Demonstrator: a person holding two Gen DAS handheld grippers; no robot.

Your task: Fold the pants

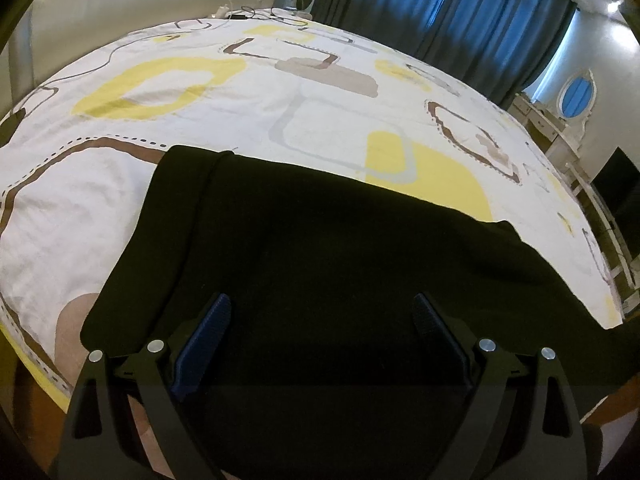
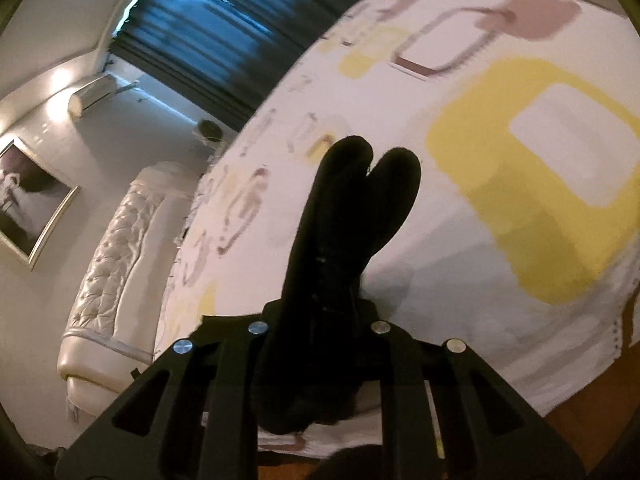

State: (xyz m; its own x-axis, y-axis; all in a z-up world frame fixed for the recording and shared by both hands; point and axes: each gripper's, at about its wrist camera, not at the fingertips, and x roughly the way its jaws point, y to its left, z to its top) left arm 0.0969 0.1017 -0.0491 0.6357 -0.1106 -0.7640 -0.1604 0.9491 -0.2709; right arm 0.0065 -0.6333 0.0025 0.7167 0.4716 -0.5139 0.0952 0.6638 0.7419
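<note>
Spread across the bed, a patterned duvet (image 1: 248, 120) in white, yellow and brown is giving us our working surface, with blue curtains (image 1: 440, 4) hanging beyond it and a padded white headboard (image 2: 116, 248) at the far end. We are folding a pair of black pants (image 1: 320, 248), which are lying flat near the bed's near edge in the left wrist view, one end trailing off to the right.

We are holding the left gripper (image 1: 320, 336) over the dark cloth with its jaws standing wide apart and nothing pinched between them. We are keeping the right gripper (image 2: 320, 320) clamped on a bunched end of the pants (image 2: 352, 216), and two rounded lobes of fabric are sticking up past the fingers, clear of the duvet.

We are judging the main risk to be the grip itself: the pinch is taking a thick, uneven wad, so a layer could be slipping out as the end is carried over, leaving a crooked fold. We are also watching the free side, since nothing is pinning the flat part, and pulling on the lifted end could be dragging the whole garment across the slick cover or off the near edge. Blur in the right wrist view is keeping us from telling how many layers are caught.
</note>
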